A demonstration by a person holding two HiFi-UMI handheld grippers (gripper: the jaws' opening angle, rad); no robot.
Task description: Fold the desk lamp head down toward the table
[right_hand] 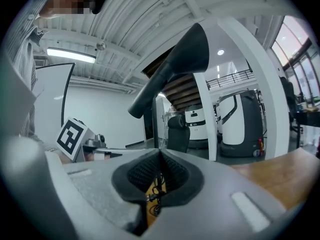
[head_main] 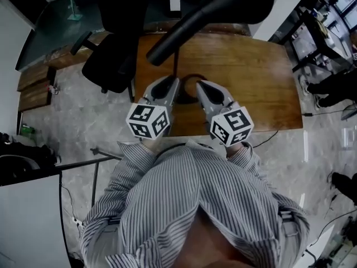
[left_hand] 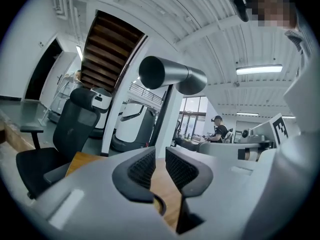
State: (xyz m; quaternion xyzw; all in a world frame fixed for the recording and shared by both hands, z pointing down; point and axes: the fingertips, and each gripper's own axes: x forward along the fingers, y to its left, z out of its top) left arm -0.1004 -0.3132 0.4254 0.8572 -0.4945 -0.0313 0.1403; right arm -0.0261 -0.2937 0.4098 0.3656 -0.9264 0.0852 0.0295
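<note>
Lamp head (head_main: 215, 15) untouched so far. The left gripper (left_hand: 159, 156) has its jaws a narrow gap apart with nothing between them. The right gripper (right_hand: 159, 160) is closed on nothing, and only a cable (right_hand: 154, 196) shows beyond its pads. Both hover over the near edge of the table (head_main: 262, 94), either side of the thin stem (left_hand: 162, 116). The head stands high above them, so the whole fold is left to do. Its long dark tube slants — low end by the stem, wide end raised toward the table's far right in the head view.
</note>
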